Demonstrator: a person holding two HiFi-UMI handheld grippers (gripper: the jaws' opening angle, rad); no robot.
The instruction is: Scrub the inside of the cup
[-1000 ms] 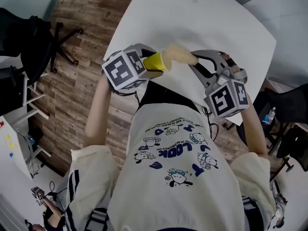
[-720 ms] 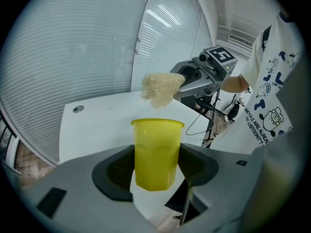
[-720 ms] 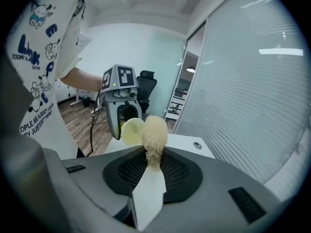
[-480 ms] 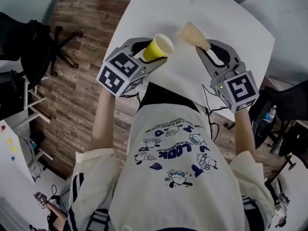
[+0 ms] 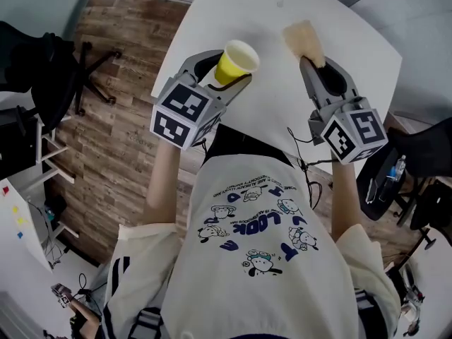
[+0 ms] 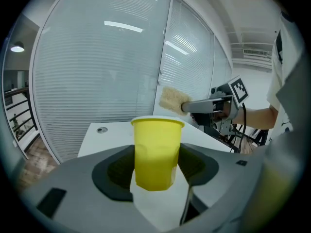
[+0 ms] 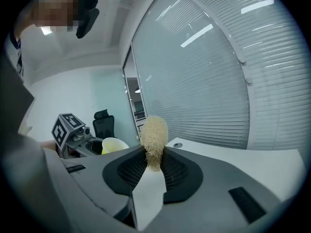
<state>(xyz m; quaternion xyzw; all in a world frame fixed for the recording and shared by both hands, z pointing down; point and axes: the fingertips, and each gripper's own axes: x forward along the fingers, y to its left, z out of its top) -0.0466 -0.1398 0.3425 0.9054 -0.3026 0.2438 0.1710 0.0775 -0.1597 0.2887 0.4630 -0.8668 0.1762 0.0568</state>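
A yellow paper cup (image 5: 234, 61) (image 6: 155, 152) is held upright over the white table (image 5: 275, 20), with my left gripper (image 5: 224, 76) (image 6: 156, 164) shut on its sides. The cup's rim (image 7: 112, 143) peeks into the right gripper view, too. A tan fibrous scrubber (image 5: 304, 41) (image 7: 153, 140) (image 6: 171, 100) sticks out from the jaws of my right gripper (image 5: 316, 61) (image 7: 154, 161), which is shut on its lower end. The scrubber is outside the cup, off to its right, with a gap between them.
The white table has a small round grommet (image 6: 101, 129) in its top. Wood floor (image 5: 113, 119) lies to the left with an office chair (image 5: 42, 62). Glass walls with blinds (image 6: 97, 57) stand behind the table. Another chair (image 7: 102, 125) is in the distance.
The scrubber has come out of the cup and moved off to the right. Both grippers have risen and swung apart; the cup has turned from lying sideways to upright.
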